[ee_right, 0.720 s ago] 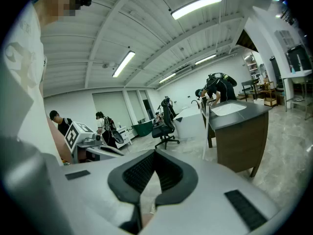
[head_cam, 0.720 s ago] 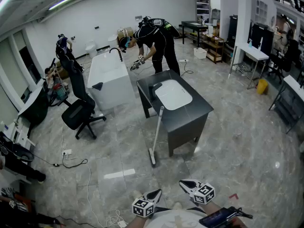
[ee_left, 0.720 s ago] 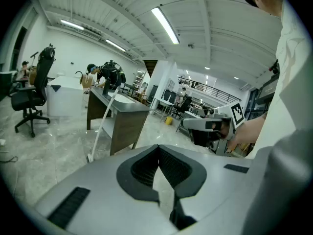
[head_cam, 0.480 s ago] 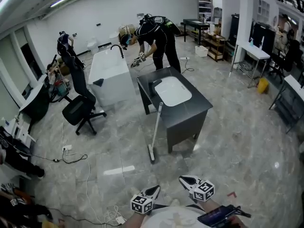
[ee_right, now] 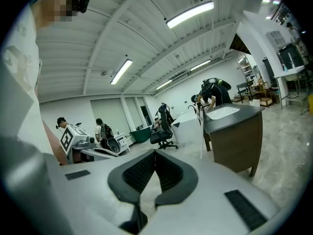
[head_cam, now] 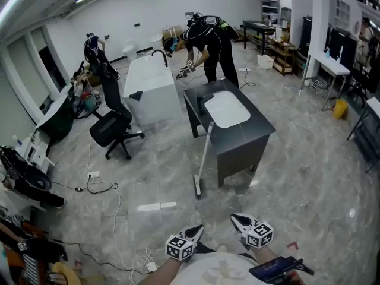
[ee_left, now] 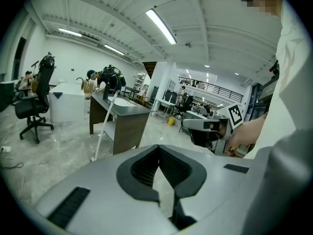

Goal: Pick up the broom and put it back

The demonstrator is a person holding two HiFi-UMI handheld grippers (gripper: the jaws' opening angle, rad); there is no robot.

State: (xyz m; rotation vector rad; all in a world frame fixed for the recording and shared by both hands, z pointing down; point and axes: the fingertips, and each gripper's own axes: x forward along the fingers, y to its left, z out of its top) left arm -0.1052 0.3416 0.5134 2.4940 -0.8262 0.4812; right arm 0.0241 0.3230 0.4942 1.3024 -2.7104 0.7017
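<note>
One broom (head_cam: 203, 158) stands head-down on the floor, its handle leaning against the dark table (head_cam: 252, 132) with its single white basin (head_cam: 227, 108). Well apart from it, two tools: left tool (head_cam: 198, 228) has its jaws pressed together on nothing, and right tool (head_cam: 235, 219) is likewise closed and empty. Beyond, one person (head_cam: 208, 40) bends over one white tub (head_cam: 151, 88).

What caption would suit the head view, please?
Broom leans against sink cabinet; left gripper and right gripper shut, empty.

Broom (head_cam: 203, 159) leaning on sink cabinet (head_cam: 248, 134); chair (head_cam: 110, 129) left.
</note>
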